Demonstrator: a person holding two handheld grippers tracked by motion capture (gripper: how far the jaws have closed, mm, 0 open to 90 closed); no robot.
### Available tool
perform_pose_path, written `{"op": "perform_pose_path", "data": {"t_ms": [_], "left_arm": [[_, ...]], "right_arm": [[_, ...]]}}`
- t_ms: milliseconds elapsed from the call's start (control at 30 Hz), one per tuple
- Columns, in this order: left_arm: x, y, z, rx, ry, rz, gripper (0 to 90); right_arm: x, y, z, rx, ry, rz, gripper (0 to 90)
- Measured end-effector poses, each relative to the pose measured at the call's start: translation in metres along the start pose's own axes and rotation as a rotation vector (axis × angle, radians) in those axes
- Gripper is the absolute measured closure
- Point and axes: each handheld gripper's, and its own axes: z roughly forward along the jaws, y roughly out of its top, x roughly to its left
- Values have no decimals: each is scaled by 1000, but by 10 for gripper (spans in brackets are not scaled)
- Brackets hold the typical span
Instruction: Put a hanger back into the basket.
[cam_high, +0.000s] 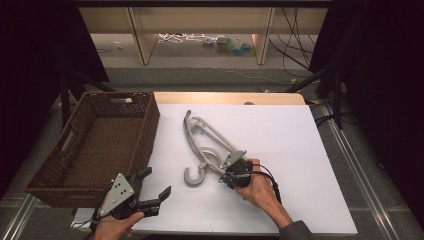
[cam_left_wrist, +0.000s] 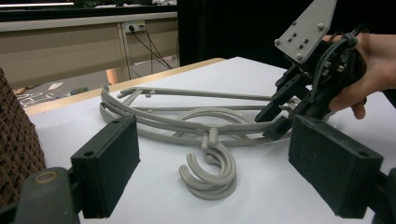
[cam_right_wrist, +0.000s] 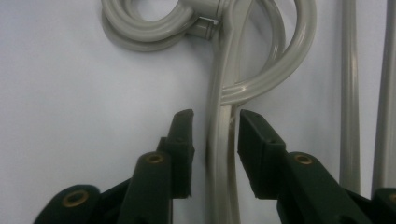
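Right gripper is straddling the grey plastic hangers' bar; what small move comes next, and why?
Probably close the right gripper the rest of the way. Its jaws stand either side of the shoulder bar of the stacked grey plastic hangers, with small gaps still showing at both pads, so nothing is clamped yet. The open left gripper waits near the brown wicker basket.

White table (cam_high: 300, 150), grey floor (cam_high: 210, 75), wooden shelving (cam_high: 140, 35), black curtains (cam_high: 385, 75)

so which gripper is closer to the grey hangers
Right. The right gripper straddles an arm of the grey hangers; the left gripper hangs open, apart from them, beside the basket.
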Motion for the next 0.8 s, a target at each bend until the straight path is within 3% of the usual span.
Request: {"op": "perform_pose_path", "data": {"t_ms": [333, 633, 800], "left_arm": [[0, 0, 1, -1, -3, -9, 160], [1, 0, 1, 0, -6, -2, 160], [0, 0, 1, 0, -11, -11, 160]], "right_arm": [[-2, 2, 2, 18, -16, -39, 791], [-3, 5, -4, 25, -27, -54, 795], [-4, 8, -15, -5, -43, -42, 807]]}}
